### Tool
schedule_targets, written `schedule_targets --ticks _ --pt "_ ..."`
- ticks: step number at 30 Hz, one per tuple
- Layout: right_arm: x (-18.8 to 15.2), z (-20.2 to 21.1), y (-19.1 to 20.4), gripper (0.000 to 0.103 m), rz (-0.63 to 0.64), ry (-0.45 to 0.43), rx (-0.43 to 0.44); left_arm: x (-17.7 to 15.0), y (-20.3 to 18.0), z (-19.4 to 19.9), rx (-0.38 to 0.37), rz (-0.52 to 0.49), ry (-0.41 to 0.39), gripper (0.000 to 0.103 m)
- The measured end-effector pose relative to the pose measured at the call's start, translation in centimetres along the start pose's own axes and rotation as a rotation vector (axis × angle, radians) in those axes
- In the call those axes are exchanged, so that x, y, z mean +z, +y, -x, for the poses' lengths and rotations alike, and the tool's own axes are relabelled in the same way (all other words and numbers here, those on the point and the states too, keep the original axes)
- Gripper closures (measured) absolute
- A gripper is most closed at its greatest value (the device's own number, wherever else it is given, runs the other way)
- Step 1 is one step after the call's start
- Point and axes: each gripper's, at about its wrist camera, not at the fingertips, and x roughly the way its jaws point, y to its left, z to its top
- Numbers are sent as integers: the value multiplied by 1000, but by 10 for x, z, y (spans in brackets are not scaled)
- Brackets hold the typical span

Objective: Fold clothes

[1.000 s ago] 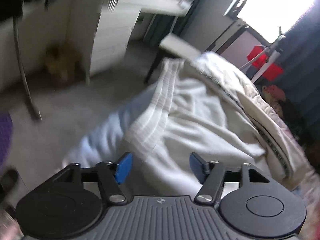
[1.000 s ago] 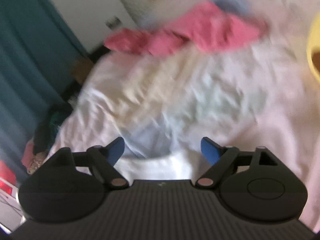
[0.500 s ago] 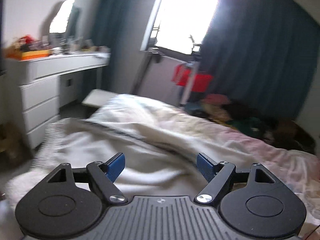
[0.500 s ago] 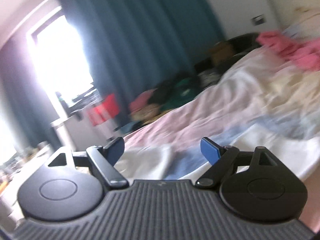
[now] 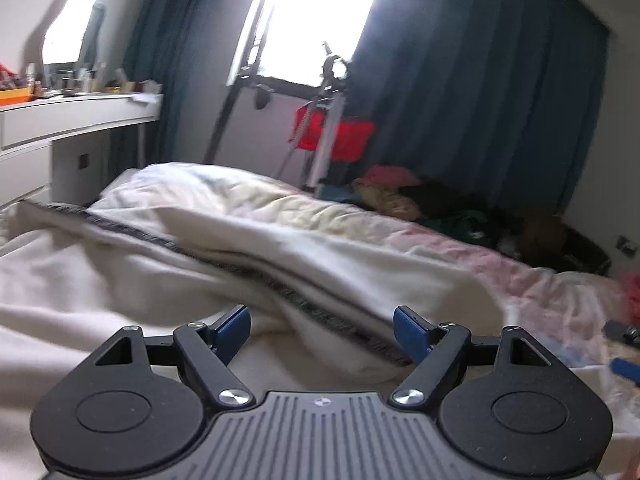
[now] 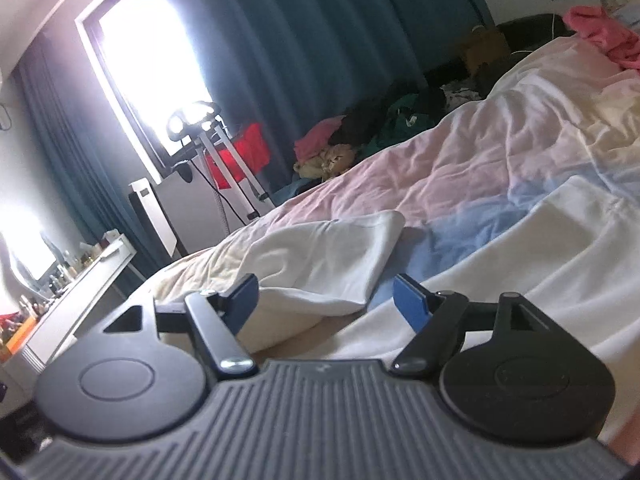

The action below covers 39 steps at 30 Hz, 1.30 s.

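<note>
Cloth fills the lower half of both frames. In the left wrist view the left gripper [image 5: 322, 330] sits low at the bottom centre, its blue-tipped fingers [image 5: 232, 328] spread wide apart with nothing between them, above a white garment [image 5: 132, 280] with a dark trim line running diagonally from the left edge towards the centre. The bed [image 5: 540, 280] with its pale pink cover stretches to the right, and a white dresser [image 5: 76, 124] stands at the upper left. In the right wrist view the right gripper [image 6: 324, 300] is likewise open and empty, with a white folded corner of clothing [image 6: 324, 260] lying on the cover just ahead of its left finger. A pink garment [image 6: 600, 32] rests at the upper right corner.
</note>
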Motion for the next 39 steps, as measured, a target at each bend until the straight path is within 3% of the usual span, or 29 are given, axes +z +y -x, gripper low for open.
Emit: schedule_targets --ticks 8,11,16,20,23,28,35,39 --pt "-5 -48 -8 27 -4 19 -30 6 14 3 7 74 21 22" --pt "-3 -91 -24 40 -59 88 -43 4 15 4 -13 100 40 22" --pt "3 -157 -52 47 -210 144 -27 -1 17 -5 -17 113 64 22" --pt "9 -201 -65 64 -269 181 -76 -3 16 -23 -26 130 63 22" --pt "12 -220 -68 94 -274 193 -105 -5 17 -40 -34 151 78 22" --pt "26 -183 -41 97 -145 46 -129 -9 20 -62 -40 169 119 22" --pt "72 -47 1 98 -71 -306 -141 -2 22 -36 -69 181 68 23" --pt "96 15 29 98 49 -501 -207 -1 17 -10 -68 157 29 23"
